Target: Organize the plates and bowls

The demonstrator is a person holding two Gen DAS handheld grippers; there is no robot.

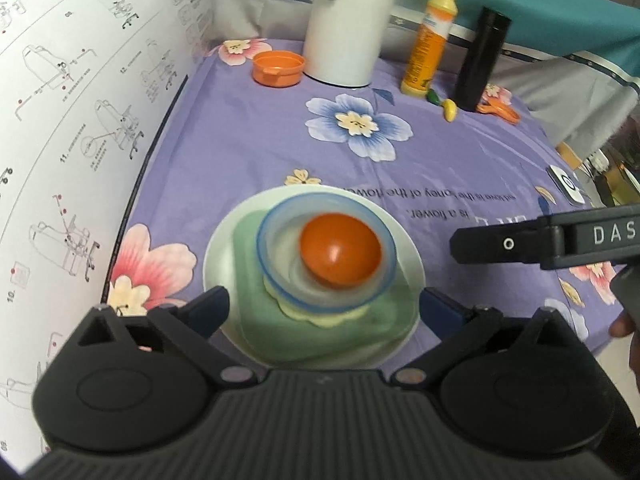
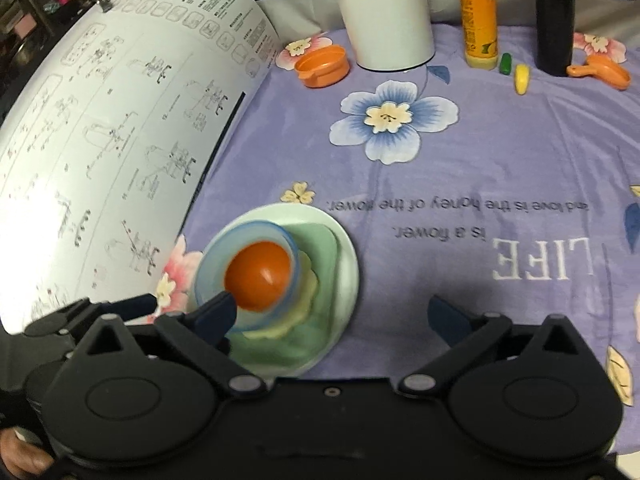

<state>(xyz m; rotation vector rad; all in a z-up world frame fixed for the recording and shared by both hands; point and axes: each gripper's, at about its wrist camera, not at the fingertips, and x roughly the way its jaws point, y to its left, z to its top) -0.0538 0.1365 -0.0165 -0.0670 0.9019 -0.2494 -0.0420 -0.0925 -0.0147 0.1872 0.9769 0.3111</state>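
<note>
At six o'clock on the bench (image 1: 460, 152), an orange bowl (image 1: 340, 254) nests in a blue-rimmed bowl (image 1: 280, 280) on a green plate (image 1: 312, 344) and white plate (image 1: 224, 252). Both the left hand-held gripper (image 1: 324, 308) and right hand-held gripper (image 2: 332, 316) gape wide, holding nothing. Best to check the stack sits centred before nudging it.

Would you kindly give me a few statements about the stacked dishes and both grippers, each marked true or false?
1. The orange bowl sits inside the blue-rimmed bowl. True.
2. The stack rests on a round white plate. True.
3. The left gripper is shut on the plate. False: its jaws stand wide open on either side of the stack.
4. The right gripper carries a bowl. False: it is open and holds nothing.
5. The orange cup stands beside the white container. True.
6. The black bottle lies on its side. False: it stands upright.
</note>
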